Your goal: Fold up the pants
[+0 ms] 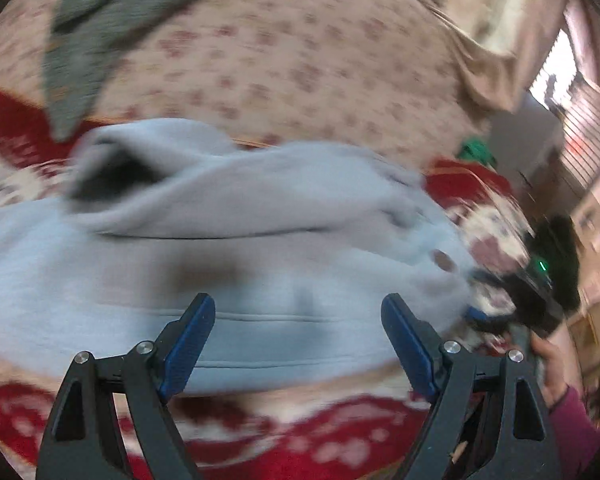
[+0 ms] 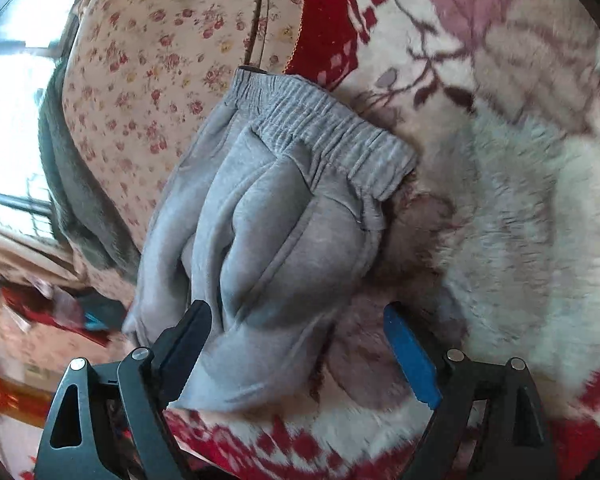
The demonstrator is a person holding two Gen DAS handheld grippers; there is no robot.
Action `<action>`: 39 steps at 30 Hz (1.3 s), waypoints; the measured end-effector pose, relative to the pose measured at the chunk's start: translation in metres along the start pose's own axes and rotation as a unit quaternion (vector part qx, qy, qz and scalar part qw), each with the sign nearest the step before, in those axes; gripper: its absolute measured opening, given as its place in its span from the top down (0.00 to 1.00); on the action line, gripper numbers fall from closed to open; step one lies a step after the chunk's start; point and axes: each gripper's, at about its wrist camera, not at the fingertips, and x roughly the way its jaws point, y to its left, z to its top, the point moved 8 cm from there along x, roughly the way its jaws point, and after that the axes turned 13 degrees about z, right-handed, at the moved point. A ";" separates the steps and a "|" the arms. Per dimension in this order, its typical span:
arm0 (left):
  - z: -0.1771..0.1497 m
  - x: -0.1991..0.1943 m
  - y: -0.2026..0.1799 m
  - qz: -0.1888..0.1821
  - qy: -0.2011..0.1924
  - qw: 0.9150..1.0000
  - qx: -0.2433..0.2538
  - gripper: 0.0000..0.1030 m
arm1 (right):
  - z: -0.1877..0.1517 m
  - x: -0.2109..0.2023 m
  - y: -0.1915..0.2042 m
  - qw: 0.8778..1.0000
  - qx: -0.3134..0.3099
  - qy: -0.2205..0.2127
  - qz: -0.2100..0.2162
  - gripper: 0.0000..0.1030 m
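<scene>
Light grey sweatpants (image 1: 228, 248) lie bunched on a red and white fleece blanket (image 1: 300, 436). In the right wrist view the pants (image 2: 268, 232) are folded over, with the elastic waistband (image 2: 320, 128) at the far end. My left gripper (image 1: 298, 320) is open and empty just above the pants' near edge. My right gripper (image 2: 298, 332) is open and empty; its left finger (image 2: 188, 340) sits beside the near end of the pants. The right gripper also shows at the right of the left wrist view (image 1: 540, 288), held by a hand.
A floral beige sheet (image 1: 300, 64) covers the bed beyond the blanket. A dark grey garment (image 1: 88, 40) lies on it. A window (image 2: 8, 112) is to the left in the right wrist view. The left wrist view is motion-blurred.
</scene>
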 end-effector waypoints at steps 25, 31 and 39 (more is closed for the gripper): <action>0.010 0.007 0.033 0.028 0.010 0.998 -0.058 0.18 | -0.023 -0.030 0.042 0.991 -0.134 0.004 -0.006 0.83; 0.030 -0.006 0.088 0.081 -0.027 0.992 -0.092 0.17 | -0.021 -0.033 0.009 0.997 -0.062 0.022 -0.042 0.67; 0.083 0.002 0.148 0.135 -0.044 0.986 -0.086 0.09 | 0.008 -0.051 0.077 0.982 -0.175 0.006 -0.074 0.22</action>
